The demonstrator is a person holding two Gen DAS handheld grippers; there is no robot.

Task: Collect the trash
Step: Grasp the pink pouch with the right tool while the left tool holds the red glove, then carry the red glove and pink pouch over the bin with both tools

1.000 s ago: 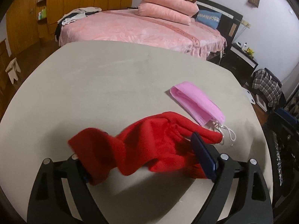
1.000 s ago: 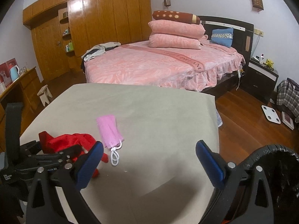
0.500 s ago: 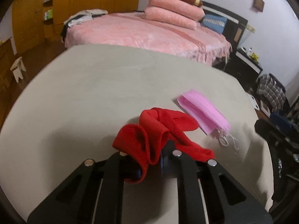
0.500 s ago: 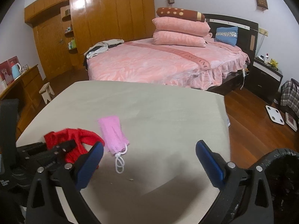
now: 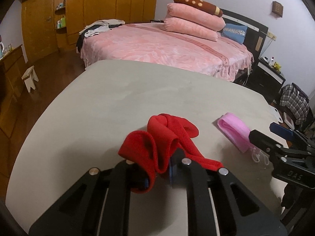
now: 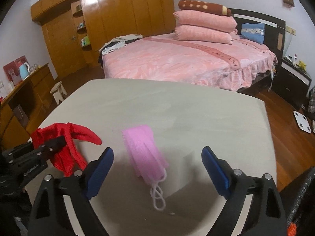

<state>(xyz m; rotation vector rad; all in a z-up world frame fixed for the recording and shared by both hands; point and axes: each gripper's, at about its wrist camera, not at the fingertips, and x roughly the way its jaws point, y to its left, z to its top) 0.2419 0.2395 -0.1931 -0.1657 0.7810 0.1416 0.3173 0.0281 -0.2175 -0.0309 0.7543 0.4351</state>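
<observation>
A red fleece glove (image 5: pixel 167 139) is bunched up between the fingers of my left gripper (image 5: pixel 157 175), which is shut on it just above the grey table (image 5: pixel 137 90). The same glove (image 6: pixel 65 149) and left gripper (image 6: pixel 57 140) show at the left of the right wrist view. A pink face mask (image 6: pixel 145 151) with white ear loops lies flat on the table. My right gripper (image 6: pixel 157 167) hovers over it, jaws wide and closing, the mask between the blue pads (image 6: pixel 100 169) but untouched. In the left wrist view the mask (image 5: pixel 234 131) lies at the right.
A pink bed (image 6: pixel 187 59) with stacked pillows stands beyond the table. A black bin's rim (image 6: pixel 303 196) shows at the lower right. Wooden wardrobes (image 6: pixel 122 13), a small stool (image 6: pixel 59 92) and a floor scale (image 6: pixel 302 121) surround the table.
My left gripper shut on the red glove and lifted it slightly, bunching it. My right gripper moved left and down over the pink mask, its jaws narrowing a little.
</observation>
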